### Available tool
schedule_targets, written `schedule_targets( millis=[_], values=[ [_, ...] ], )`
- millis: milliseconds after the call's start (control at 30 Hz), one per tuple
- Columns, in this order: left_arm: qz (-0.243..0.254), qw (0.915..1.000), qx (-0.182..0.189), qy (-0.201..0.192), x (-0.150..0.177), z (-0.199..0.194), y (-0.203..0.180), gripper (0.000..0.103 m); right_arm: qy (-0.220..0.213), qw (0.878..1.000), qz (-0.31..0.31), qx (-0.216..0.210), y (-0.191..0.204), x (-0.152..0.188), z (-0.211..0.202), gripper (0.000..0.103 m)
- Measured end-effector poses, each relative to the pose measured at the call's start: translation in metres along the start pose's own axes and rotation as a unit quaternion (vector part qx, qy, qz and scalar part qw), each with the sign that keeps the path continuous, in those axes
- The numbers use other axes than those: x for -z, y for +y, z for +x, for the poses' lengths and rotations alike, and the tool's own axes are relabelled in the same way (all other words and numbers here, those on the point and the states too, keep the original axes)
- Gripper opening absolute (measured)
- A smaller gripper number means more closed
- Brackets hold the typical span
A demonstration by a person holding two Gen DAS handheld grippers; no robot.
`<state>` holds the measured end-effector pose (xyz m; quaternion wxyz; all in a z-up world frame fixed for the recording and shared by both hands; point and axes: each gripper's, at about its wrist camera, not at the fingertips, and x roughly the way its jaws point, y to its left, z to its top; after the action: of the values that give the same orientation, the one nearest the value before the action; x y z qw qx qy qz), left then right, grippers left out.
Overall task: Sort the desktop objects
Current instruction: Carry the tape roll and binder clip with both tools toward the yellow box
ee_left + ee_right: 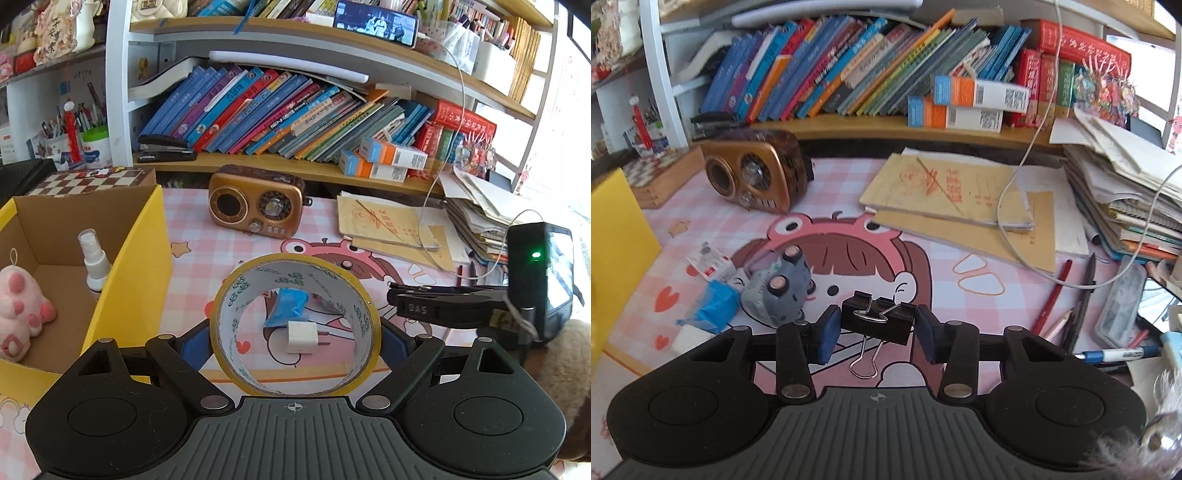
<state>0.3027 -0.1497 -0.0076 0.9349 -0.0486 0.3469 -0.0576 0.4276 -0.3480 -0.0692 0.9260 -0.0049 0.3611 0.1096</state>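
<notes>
On a cluttered study desk, the left gripper [295,347] holds a roll of tape [295,325] upright, its jaws spread wide and clamped on the roll's outer sides. The roll is yellow at the rim, with a white inner face printed in green, and it stands open toward the camera like a ring. Through that ring, on the mat [207,229] past the tape, lie a white plug [301,338] and, just behind it, a crumpled blue packet [290,306].

The right gripper [877,326] has its blue pads on either end of a black binder clip [877,317]; the left pad touches the clip, while on the right I cannot tell whether the pad presses or stands a hair off. The clip's wire handles are silver, one folded over the top, one hanging toward the camera. Left of the clip a grey toy car [781,291] lies on its side with its wheels showing, touching the blue packet, and a small printed carton [711,264] sits just beyond.

Left of the tape stands a yellow box [125,266], open-topped, holding a pink plush [20,314] and a small spray bottle [94,260]. Beyond the tape a brown retro radio [255,201] sits on the pink checked mat; right of it lie tan notebooks [388,225] and a leaning stack of papers [476,218]. Farthest back, slanting books [280,110] fill the shelf [258,166].
</notes>
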Motion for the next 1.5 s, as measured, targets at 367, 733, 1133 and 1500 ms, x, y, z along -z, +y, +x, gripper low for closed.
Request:
schedule_targets(
  millis=[367, 733, 1133, 1500],
  values=[
    [0.002, 0.9993, 0.032, -0.021, 0.008, -0.031, 0.0, 0.091, -0.03, 0.999, 0.016, -0.006, 0.008, 0.015, -0.068, 0.041],
    [0.021, 0.9969, 0.067, -0.036, 0.025, -0.067, 0.013, 0.091, -0.025, 0.999, 0.037, 0.023, 0.025, 0.049, -0.113, 0.041],
    [0.013, 0.9957, 0.083, -0.039, 0.053, -0.11, 0.054, 0.091, -0.03, 0.999, 0.034, 0.027, 0.084, 0.077, -0.158, 0.041],
    [0.008, 0.9952, 0.092, -0.032, 0.08, -0.144, 0.094, 0.091, -0.022, 0.999, 0.034, 0.028, 0.136, 0.107, -0.189, 0.041]
  ],
)
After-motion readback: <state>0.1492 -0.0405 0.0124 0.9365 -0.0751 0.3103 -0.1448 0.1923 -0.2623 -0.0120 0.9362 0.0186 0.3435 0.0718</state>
